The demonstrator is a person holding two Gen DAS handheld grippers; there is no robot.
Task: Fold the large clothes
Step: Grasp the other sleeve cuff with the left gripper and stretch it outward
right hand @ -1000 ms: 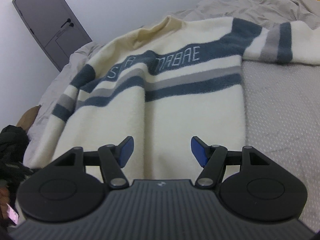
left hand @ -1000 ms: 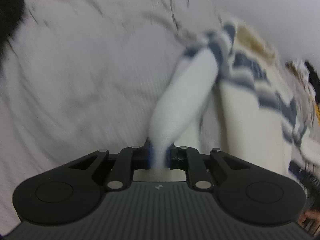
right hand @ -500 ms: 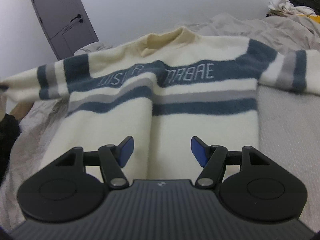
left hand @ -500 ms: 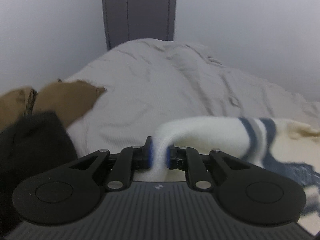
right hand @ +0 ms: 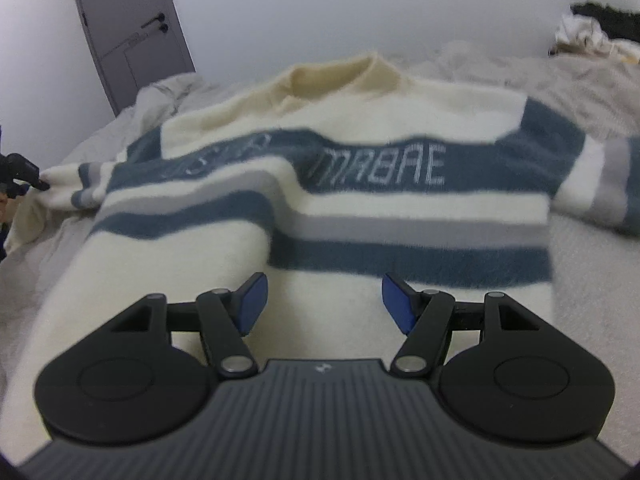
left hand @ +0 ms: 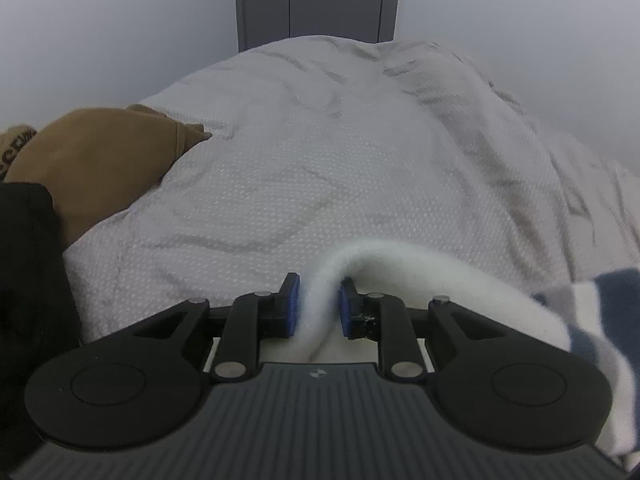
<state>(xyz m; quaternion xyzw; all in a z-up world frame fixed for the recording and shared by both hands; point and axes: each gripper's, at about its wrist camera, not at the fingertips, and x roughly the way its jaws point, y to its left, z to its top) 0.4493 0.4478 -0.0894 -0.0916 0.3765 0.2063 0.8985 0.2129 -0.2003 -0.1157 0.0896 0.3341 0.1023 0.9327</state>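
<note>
"MABAE" is read on the blue chest stripe of the cream sweater (right hand: 360, 200), spread flat on the grey bedding (left hand: 320, 168); lettering further left is blurred. The left gripper (left hand: 319, 309) has just been opening, sleeve cuff (left hand: 320, 300) between its pads, sleeve now pulled outward. The right gripper (right hand: 324, 300) is held apart, empty, above the hem.
</note>
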